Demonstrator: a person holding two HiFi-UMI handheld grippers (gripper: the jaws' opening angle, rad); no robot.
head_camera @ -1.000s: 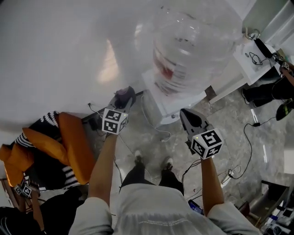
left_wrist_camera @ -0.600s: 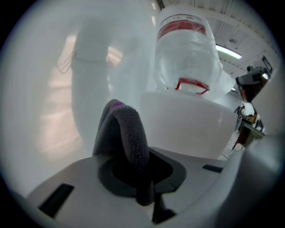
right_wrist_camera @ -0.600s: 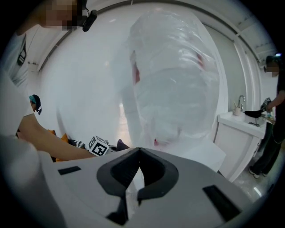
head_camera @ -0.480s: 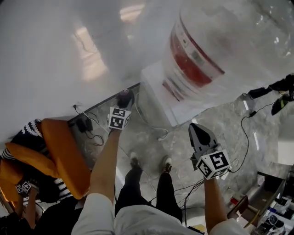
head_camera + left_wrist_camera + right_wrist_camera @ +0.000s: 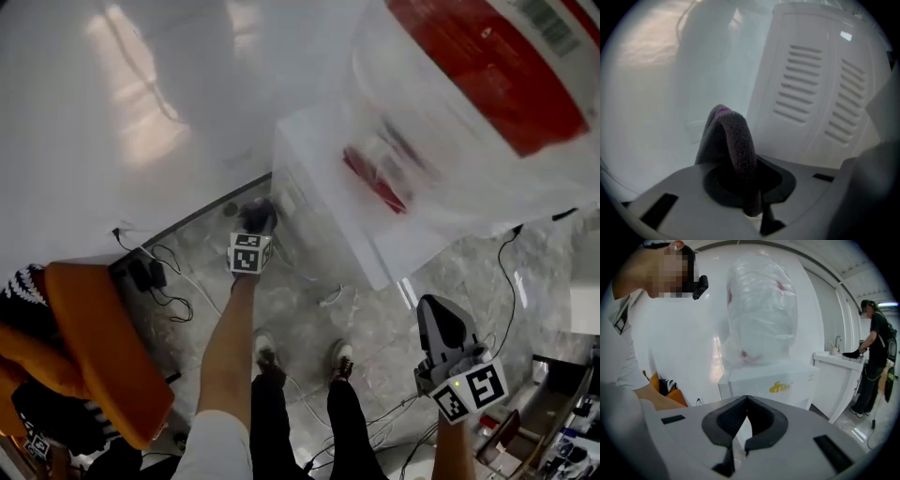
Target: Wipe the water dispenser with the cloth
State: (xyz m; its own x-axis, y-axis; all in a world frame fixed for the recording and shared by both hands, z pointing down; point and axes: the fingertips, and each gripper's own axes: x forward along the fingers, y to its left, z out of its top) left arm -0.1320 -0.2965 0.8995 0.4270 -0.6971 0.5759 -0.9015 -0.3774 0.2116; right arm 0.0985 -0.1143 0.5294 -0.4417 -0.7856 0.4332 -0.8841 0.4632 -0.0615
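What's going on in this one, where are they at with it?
A person stands at a white water dispenser topped by a plastic-wrapped bottle. The left gripper is clamped on a dark cloth and held close to the dispenser's vented side panel; whether the cloth touches it isn't clear. The right gripper is shut and empty, held low, away from the dispenser.

Dark grey folded cloth (image 5: 735, 140) stands pinched in the left tongs (image 5: 741, 169), just beside the white water dispenser (image 5: 820, 93), at its louvred panel.
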